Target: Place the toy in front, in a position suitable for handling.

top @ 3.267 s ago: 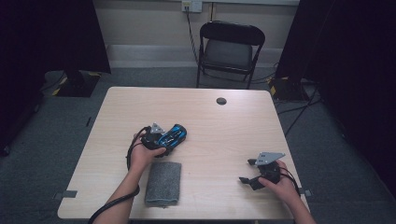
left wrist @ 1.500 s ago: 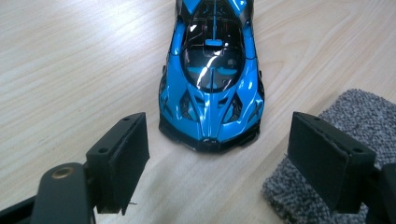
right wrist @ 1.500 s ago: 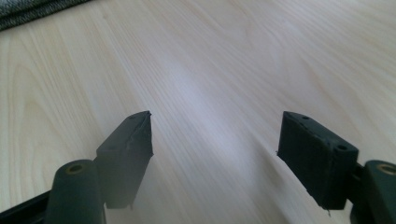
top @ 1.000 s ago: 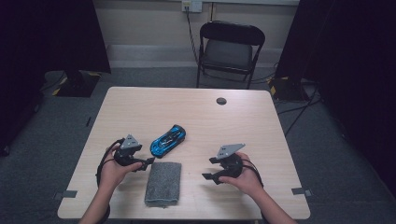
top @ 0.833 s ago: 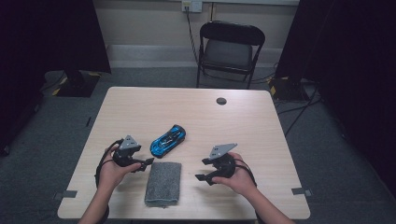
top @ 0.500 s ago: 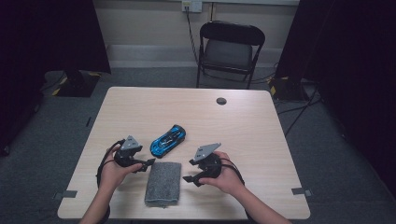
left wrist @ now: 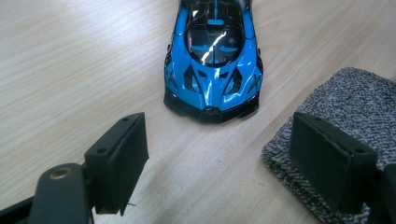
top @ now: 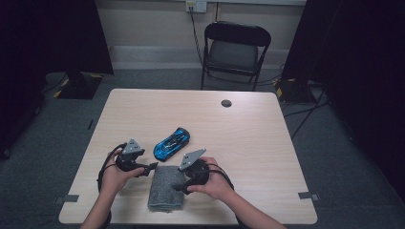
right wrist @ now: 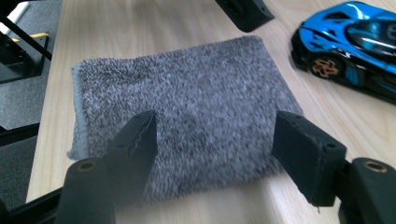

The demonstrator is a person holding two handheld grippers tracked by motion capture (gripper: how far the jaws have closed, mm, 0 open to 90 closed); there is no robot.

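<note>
A shiny blue toy car (top: 173,143) stands near the middle of the wooden table (top: 248,138), and a folded grey cloth (top: 167,187) lies just in front of it. My left gripper (top: 149,167) rests left of the cloth, open. Its view has the car's nose (left wrist: 212,60) straight ahead and a corner of the cloth (left wrist: 345,102) under its right-hand jaw. My right gripper (top: 178,187) hovers at the cloth's right edge, open and pointing left. Between its jaws (right wrist: 219,140) lies the cloth (right wrist: 187,93), not pinched, with the car (right wrist: 355,51) at the upper right.
A small dark round disc (top: 226,103) sits at the table's far side. Beyond the table stands a black folding chair (top: 236,47). The table's near edge runs just behind both hands. Dark curtains flank the room.
My right hand has slid left across the table from the right side up to the cloth. The left hand, earlier at the car, has stayed beside the cloth over the last second.
</note>
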